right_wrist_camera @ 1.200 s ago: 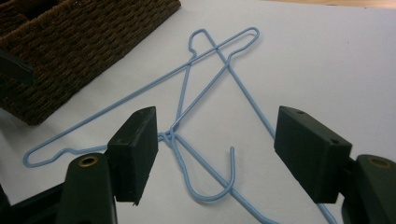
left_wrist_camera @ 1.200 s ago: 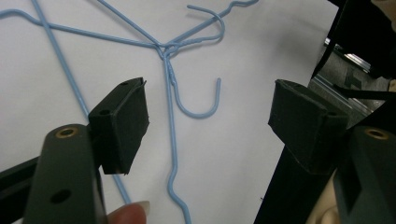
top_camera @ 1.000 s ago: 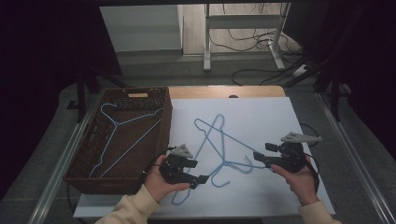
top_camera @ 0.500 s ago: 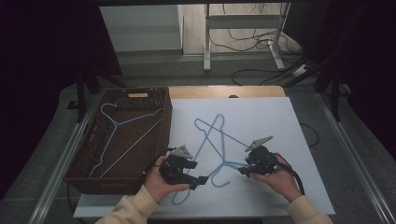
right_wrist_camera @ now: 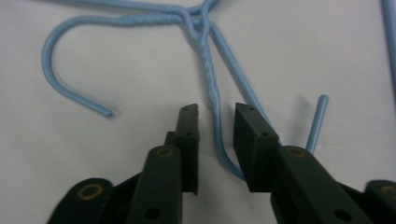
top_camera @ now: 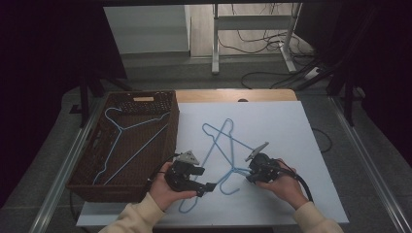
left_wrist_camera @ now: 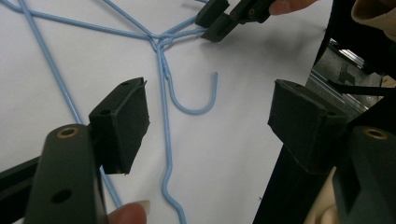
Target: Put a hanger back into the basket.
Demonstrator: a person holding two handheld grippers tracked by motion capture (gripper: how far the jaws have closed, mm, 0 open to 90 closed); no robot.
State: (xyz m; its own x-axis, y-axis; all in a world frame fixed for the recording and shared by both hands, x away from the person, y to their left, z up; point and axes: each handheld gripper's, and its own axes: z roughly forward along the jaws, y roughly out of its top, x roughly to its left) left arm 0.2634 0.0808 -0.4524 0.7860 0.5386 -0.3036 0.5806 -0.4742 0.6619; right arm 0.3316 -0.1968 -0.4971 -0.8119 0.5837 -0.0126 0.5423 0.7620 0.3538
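The right gripper (top_camera: 248,173) sits at the near right of the white surface (top_camera: 291,131). Its fingers (right_wrist_camera: 254,135) have just been closing and stand narrowly apart, with the twisted neck of a blue wire hanger (right_wrist_camera: 210,79) between them; no pad presses the wire. The left gripper (top_camera: 206,187) rests near left, fingers (left_wrist_camera: 123,119) wide apart and holding nothing, with a second hanger's hook (left_wrist_camera: 194,105) lying on the surface between them. A third hanger (top_camera: 126,141) lies in the brown basket (top_camera: 172,121) at left.
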